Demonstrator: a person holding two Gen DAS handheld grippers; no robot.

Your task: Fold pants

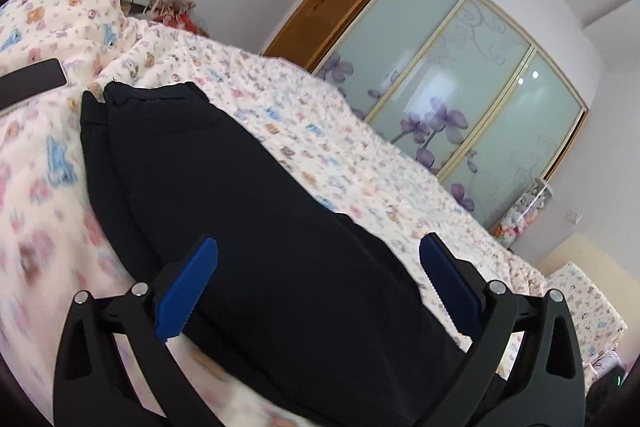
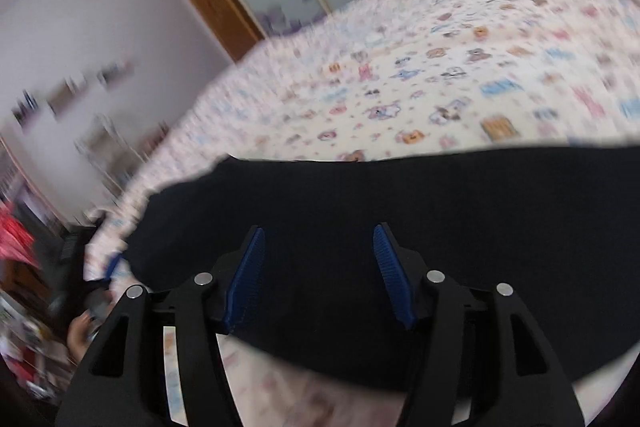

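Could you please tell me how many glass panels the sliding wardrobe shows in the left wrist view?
3: the left panel, the middle panel and the right panel, side by side behind the bed. More may lie hidden.

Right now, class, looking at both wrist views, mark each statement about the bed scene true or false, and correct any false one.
1. The pants are dark, nearly black. True.
2. The pants lie on a plain white sheet. False: the bedspread has a pattern of small coloured cartoon prints.
3. The left gripper has its jaws apart, with nothing clamped between them. True.
4. The right gripper is clamped shut on the pants. False: its blue pads stand apart above the fabric.
5. A dark phone lies on the bedspread beside the pants. True.
6. The wardrobe doors are solid wood. False: they are frosted panels with purple flowers.
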